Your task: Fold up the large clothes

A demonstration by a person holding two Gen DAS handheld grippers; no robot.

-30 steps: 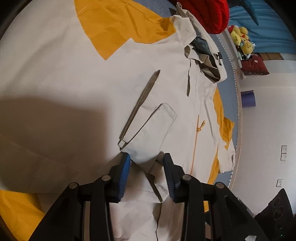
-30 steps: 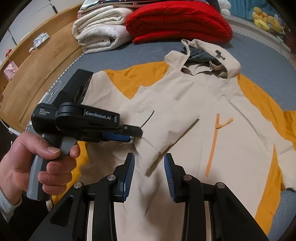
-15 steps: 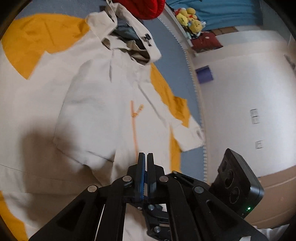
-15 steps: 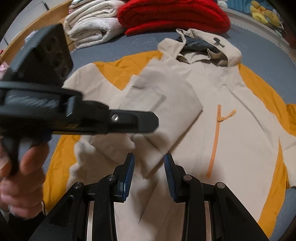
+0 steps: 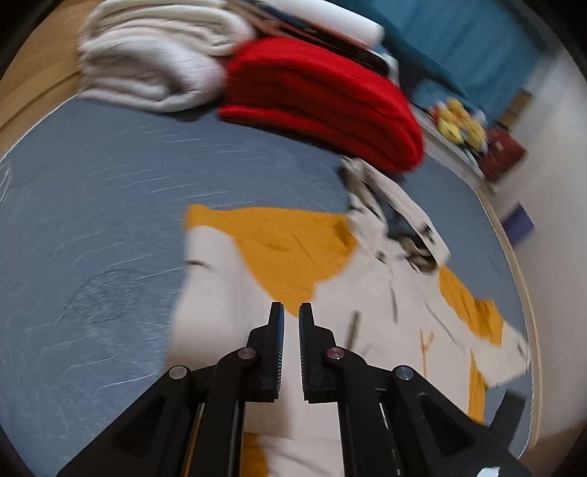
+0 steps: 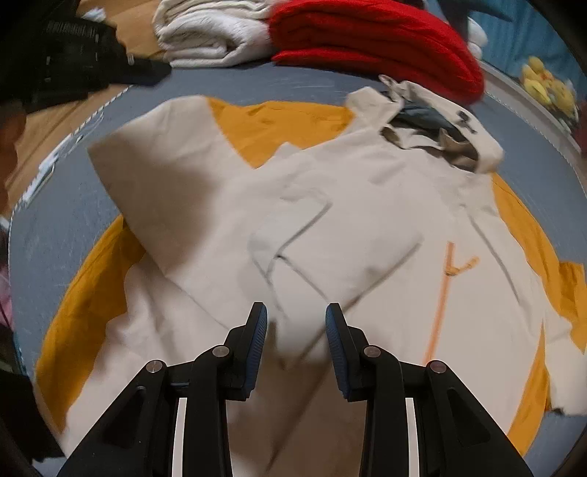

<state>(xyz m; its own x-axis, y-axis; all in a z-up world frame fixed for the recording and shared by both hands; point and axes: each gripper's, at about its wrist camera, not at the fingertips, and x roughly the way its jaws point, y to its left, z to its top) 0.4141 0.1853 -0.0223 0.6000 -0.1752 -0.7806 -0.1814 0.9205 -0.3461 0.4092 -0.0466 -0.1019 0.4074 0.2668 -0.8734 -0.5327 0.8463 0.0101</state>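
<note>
Two grippers hung over the jacket [image 6: 367, 227] you had spread on the grey mat [image 5: 91, 227]: your left gripper [image 5: 291, 319] was parting its jaws by a narrow gap, nothing between them — your right gripper [image 6: 296, 323] stood spread, empty, the folded sleeve [image 6: 205, 205] just ahead of it.

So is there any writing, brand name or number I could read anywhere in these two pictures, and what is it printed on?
None can be read.
The jacket shows no lettering, only an orange zip line.
The small dark tab on its hood is too blurred to tell whether it carries any text.
The red blanket and the white blanket are plain.
Both grippers, left and right, show no markings.
</note>
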